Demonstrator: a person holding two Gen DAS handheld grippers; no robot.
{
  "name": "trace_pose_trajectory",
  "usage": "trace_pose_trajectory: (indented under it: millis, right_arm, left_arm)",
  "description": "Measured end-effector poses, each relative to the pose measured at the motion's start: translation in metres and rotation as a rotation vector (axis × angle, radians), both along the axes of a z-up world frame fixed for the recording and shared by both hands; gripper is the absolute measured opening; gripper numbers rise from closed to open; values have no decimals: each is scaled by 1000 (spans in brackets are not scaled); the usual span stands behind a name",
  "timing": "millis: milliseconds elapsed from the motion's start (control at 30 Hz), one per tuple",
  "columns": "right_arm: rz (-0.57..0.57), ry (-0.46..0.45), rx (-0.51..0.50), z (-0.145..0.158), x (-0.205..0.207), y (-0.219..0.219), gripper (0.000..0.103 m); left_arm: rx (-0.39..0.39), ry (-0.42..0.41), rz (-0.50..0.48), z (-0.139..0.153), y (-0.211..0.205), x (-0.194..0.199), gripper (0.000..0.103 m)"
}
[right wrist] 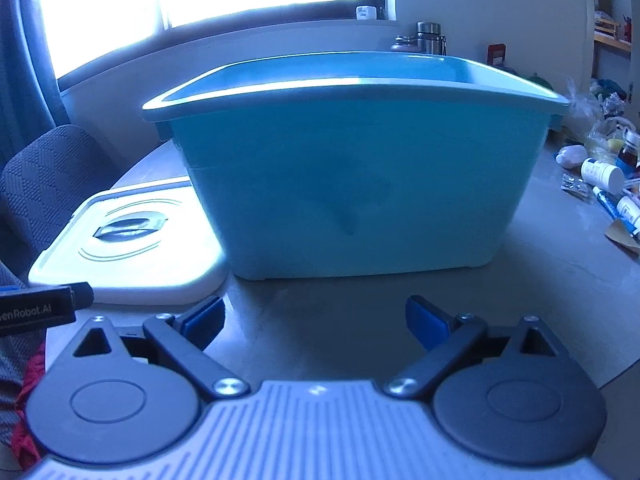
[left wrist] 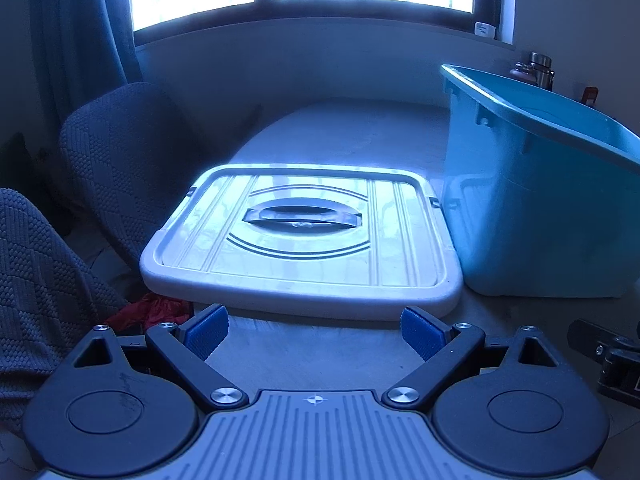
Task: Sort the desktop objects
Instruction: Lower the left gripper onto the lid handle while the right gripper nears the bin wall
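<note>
On the table, left wrist view: the white lid [left wrist: 300,240] lies flat at 12 o'clock from the left gripper [left wrist: 316,332], just past its tips.
Lid handle: the dark handle [left wrist: 304,216] sits in the middle of the lid, and its long side runs from 9 o'clock to 3 o'clock.
Left fingers: the blue pads [left wrist: 206,332] are spread wide, with only bare table [left wrist: 312,356] between them.
Blue bin, left view: the big blue bin [left wrist: 532,200] stands at 2 o'clock, and its wall is right beside the lid's 3 o'clock edge.
Right wrist view: the blue bin [right wrist: 356,176] stands at 12 o'clock from the right gripper [right wrist: 316,322], near but not touching.
Right fingers: these blue pads [right wrist: 204,320] are spread wide too and pinch nothing.
Small things to sort: bottles and tubes [right wrist: 604,176] lie at 3 o'clock, well apart from the bin.
Lid, right view: the lid [right wrist: 132,244] is at 10 o'clock, partly behind the other gripper's black tip [right wrist: 44,308].
Nearer hand: I think the right hand is nearer the small things, and the left is nearer the lid.
Bin top: it is open, so things can drop in.
</note>
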State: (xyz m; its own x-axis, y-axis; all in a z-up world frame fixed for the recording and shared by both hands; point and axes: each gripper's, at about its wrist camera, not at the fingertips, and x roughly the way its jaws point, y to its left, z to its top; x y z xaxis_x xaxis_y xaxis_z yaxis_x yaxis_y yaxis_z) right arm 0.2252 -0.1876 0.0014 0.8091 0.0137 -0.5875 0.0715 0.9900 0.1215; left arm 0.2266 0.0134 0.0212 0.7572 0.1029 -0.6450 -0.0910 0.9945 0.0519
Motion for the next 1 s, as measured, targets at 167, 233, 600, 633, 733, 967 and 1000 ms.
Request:
trace_pose_trajectory:
  millis: [167,233,600,633,733,967,1000]
  right_arm:
    - [-1,26,30,-1,15,22,97]
    - [2,37,28,-1,21,33,97]
    - [-18,67,24,-1,52,80,97]
    - [-24,68,23,-1,55,82,97]
    - [-45,75,22,-2,63,89,97]
    - [-91,89,35,-6,79,102,97]
    - [-99,93,36,-7,82,104,97]
  left_arm:
    - [-3,10,-8,2,23,13,95]
    - [4,29,-3,0,35,22,95]
    - [-13,54,9,3,95,79,95]
    - [-19,57,10,4,100,84,95]
    - [-33,67,4,3,111,101,95]
    - [-42,94,-42,-6,124,134,95]
    - [-40,97,-50,-8,125,139,95]
